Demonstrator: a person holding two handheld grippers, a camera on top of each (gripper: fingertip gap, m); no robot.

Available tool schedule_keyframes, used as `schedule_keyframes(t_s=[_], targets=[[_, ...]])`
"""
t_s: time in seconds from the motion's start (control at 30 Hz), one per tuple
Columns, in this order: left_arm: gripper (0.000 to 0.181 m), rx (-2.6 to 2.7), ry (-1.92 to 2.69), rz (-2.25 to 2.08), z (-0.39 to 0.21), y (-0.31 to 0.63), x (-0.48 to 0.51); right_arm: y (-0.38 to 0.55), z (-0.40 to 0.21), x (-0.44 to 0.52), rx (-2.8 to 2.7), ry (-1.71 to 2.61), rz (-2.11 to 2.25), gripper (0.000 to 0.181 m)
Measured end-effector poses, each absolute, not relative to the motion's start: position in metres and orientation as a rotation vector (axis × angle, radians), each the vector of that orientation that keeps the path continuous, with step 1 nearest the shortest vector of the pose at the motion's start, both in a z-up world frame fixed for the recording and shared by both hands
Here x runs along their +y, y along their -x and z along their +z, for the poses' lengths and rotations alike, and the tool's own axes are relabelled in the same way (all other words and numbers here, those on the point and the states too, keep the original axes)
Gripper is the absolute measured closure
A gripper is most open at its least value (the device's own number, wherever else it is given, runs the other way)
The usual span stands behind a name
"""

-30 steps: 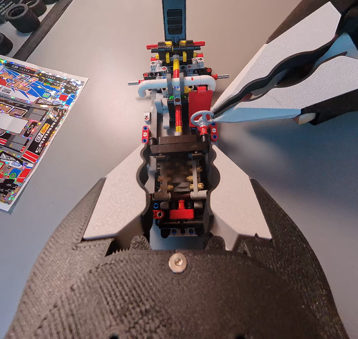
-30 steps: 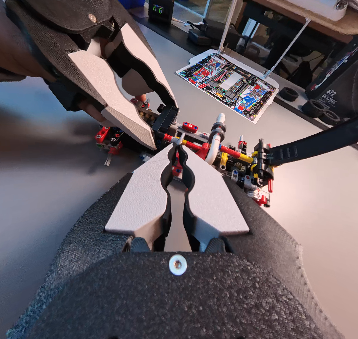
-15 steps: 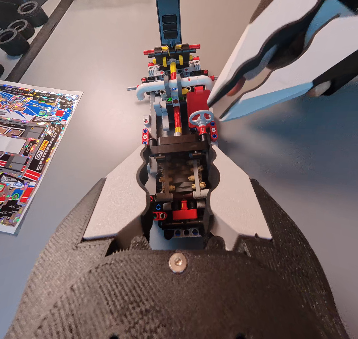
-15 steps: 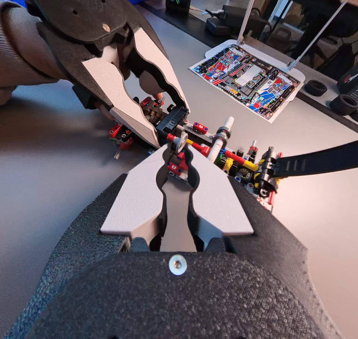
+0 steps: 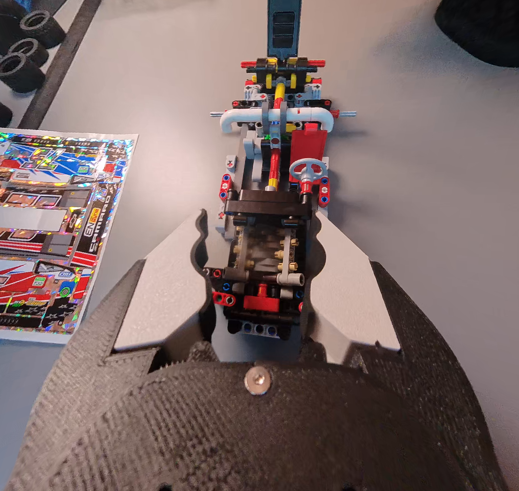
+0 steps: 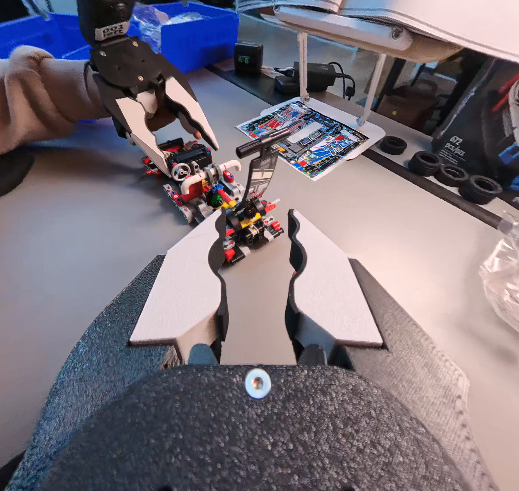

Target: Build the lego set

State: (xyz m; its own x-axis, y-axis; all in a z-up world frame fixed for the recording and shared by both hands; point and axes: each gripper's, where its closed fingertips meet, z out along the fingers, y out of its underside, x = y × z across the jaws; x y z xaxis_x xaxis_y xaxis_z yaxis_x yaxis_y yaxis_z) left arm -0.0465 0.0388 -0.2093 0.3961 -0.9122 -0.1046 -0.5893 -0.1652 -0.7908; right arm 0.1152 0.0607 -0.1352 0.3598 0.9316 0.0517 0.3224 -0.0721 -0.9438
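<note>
1. The left tongs (image 5: 260,212) are released. Their two grey fingers straddle the rear of the partly built, multicoloured lego car chassis (image 5: 269,253), and a gap shows along the left finger, where half a second ago they were clamped on it.
2. The right tongs (image 6: 257,212) are spread open and hold nothing. A second ago they were pinched shut at the small light-grey steering wheel (image 5: 307,169). Now they have pulled back to the far end of the chassis, and the left wrist view shows only a dark corner of them.
3. The steering wheel sits on its red column, just in front of the red seat panel (image 5: 309,143), with nothing touching it. I judge that step finished and both tongs free for the next piece.
4. The chassis rests flat on the grey bench (image 5: 421,225). One long, dark ribbed strip (image 5: 285,14) rises from its far end.
5. Counted on the chassis: one steering wheel, one seat and one white curved tube bar (image 5: 276,115).
6. Counted farther out:
   - one glittery sticker sheet (image 5: 56,225) to the left;
   - four loose black rubber tyres (image 6: 452,174) along the bench edge;
   - two blue plastic bins (image 6: 196,28) behind;
   - one clear plastic bag (image 6: 502,275) at the right;
   - one dark box (image 6: 471,129).
</note>
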Motion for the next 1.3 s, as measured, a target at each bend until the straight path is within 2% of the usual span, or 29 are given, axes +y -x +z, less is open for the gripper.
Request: schedule_keyframes(t_s=[0.13,0.27,0.53,0.73,0.9,1.03,1.3], targets=[[0.105,1.206,1.866,-0.482,-0.198,0.055,0.029,-0.083,-0.150,0.068,-1.233,1.567,0.912,0.133],[0.112,1.123,1.909,-0.378,-0.204,0.073,0.022,-0.065,-0.161,0.076,-1.268,1.532,0.875,0.158],[0.128,1.073,1.917,-0.309,-0.215,0.077,0.032,-0.055,-0.160,0.098,-1.234,1.535,0.835,0.165],[0.128,0.955,1.914,-0.241,-0.212,0.094,0.058,-0.057,-0.160,0.112,-1.143,1.569,0.799,0.164],[0.121,0.698,1.800,-0.435,-0.160,0.105,0.042,-0.081,-0.135,0.106,-1.052,1.569,0.789,0.144],[0.123,0.418,1.763,-0.518,-0.117,0.129,0.004,-0.108,-0.107,0.071,-0.950,1.598,0.809,0.140],[0.120,0.187,1.928,-0.369,-0.161,0.112,-0.062,-0.090,-0.162,-0.003,-0.966,1.812,0.663,0.125]])
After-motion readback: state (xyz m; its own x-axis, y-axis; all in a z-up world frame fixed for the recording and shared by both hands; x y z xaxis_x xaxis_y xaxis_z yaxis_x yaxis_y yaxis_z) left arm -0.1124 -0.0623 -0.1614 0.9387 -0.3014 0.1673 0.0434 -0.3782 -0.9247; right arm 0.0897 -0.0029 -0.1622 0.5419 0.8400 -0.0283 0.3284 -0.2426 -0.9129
